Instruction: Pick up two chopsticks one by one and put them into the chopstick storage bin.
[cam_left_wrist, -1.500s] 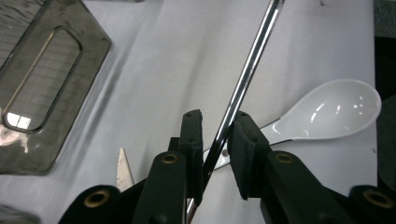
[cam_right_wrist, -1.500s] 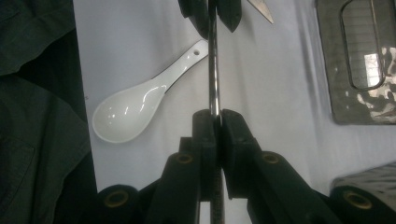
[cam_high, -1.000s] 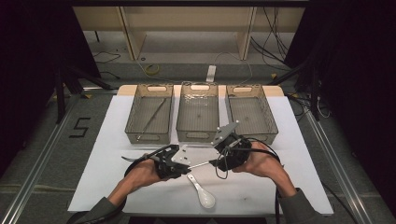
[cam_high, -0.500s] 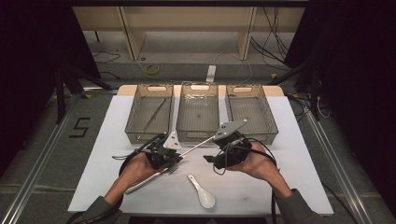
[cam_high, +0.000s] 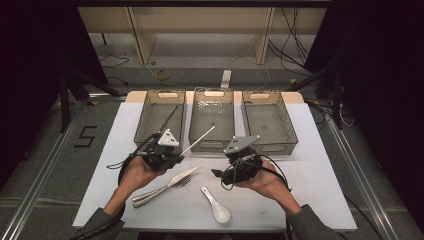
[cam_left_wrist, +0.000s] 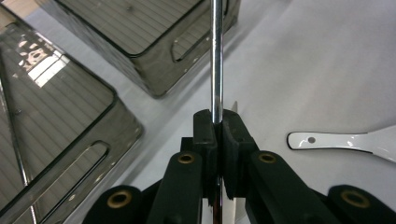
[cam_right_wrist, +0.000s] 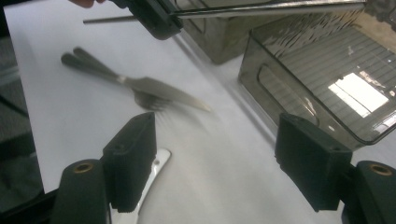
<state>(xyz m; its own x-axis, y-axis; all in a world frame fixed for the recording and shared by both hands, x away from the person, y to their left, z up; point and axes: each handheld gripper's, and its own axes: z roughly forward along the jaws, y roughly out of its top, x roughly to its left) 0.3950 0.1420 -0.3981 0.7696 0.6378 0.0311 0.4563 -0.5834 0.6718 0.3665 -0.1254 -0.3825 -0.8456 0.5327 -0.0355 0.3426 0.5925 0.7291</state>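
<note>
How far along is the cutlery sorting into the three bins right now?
Done: one thin rod already lies in the left bin. In hand: the left gripper is shut on a metal chopstick, its tip over the middle bin; the right gripper, jaws just opening, holds nothing. Left: the knife, fork and white spoon on the table. The right bin looks empty.

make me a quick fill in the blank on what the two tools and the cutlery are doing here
The left tool is shut on a thin metal ____.
The right tool has jaws that stand ____, nothing between them.
A knife and a ____ lie side by side on the white mat.
The number of mesh baskets at the back is ____.

Missing words: rod; open; fork; three
</note>
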